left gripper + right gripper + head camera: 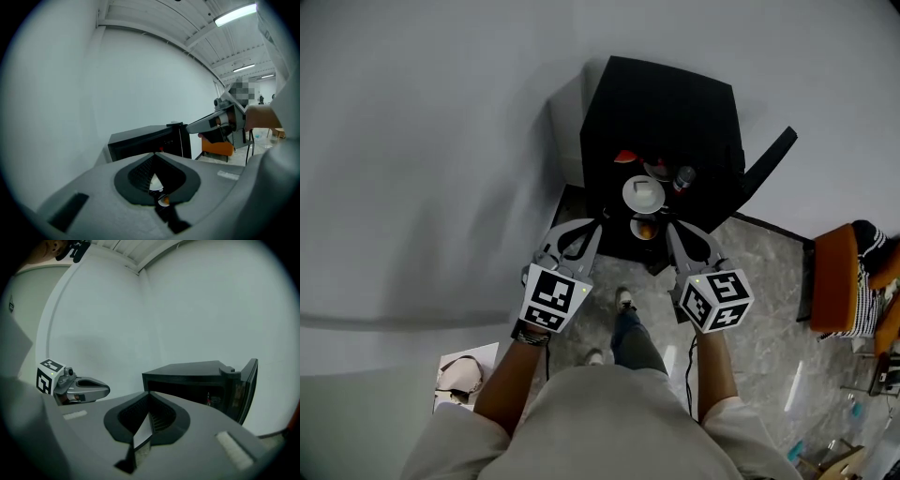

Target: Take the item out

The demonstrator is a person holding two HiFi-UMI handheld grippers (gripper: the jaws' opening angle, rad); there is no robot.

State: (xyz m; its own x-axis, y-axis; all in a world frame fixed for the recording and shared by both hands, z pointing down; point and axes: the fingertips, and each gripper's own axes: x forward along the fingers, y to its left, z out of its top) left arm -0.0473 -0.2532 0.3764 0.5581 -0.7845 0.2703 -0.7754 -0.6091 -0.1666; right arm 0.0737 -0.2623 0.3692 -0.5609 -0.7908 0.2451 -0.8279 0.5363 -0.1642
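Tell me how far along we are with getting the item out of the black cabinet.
Done: the door of the cabinet stands open. In hand: nothing; left gripper and right gripper are both shut and empty, in front of the opening. Left: the whole take-out; the white bowl and bottle sit inside, untouched.

We see a plain white wall meeting a grey stone floor, an orange chair at the right edge with a striped cloth on it, and a pale bag at lower left.
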